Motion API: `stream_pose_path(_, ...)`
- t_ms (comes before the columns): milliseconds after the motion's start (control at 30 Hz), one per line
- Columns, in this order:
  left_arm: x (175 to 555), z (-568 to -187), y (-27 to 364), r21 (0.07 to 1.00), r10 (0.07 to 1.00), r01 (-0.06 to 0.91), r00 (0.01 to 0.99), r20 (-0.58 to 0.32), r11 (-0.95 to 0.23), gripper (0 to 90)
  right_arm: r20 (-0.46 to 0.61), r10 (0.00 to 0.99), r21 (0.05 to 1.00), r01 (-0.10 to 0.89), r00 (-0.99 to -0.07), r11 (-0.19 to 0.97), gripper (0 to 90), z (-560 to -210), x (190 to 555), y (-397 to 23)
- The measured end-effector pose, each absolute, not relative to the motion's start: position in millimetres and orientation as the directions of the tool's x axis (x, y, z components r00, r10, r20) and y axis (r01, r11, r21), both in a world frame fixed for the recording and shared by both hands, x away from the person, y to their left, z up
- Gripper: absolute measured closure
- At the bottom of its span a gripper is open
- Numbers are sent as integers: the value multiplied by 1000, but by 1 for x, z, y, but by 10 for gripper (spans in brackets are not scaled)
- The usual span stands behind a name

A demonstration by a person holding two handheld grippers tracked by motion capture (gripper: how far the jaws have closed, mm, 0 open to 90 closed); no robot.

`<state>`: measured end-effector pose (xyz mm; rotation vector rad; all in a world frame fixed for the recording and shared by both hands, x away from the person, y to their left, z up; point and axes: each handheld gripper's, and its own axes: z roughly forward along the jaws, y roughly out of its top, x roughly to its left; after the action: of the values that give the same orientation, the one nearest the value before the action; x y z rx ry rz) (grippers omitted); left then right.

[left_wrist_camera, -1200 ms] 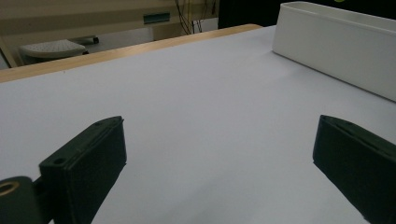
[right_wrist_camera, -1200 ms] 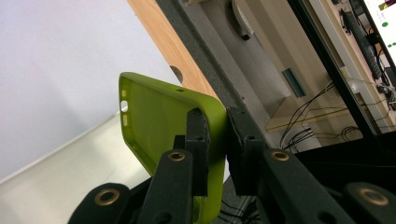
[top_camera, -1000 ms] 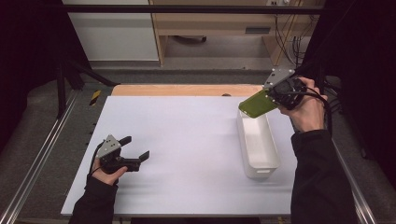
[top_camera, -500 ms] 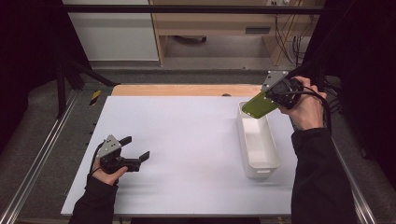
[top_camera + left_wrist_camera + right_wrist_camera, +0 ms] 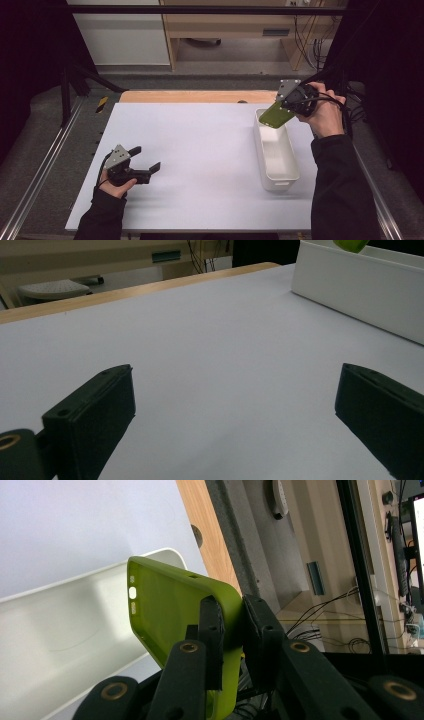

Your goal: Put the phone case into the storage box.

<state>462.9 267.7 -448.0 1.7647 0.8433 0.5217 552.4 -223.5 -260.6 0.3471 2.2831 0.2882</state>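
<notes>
While left gripper (image 5: 146, 159) gapes empty, right gripper (image 5: 231, 625) pinches green case (image 5: 172, 607).

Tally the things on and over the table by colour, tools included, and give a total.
Green: 1, the phone case
White: 1, the bin
Black: 2, the left tool and the right tool
Total: 4

text: none legible | labels: none | numbers: none
</notes>
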Motion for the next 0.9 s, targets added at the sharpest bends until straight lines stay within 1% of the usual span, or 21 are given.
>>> stream_pose_path(333,464,-450,268,935,752,297,657,-52,-195,23,-696,267,258,115,-666,959,794,-268,561,-219)
stream_pose_path(700,464,-451,267,933,750,300,660,-50,-202,23,-700,215,211,90,-681,973,794,-279,572,-215)
stream_pose_path(900,465,-451,268,933,749,299,660,-52,-199,23,-703,173,167,76,-690,983,794,-285,581,-211)
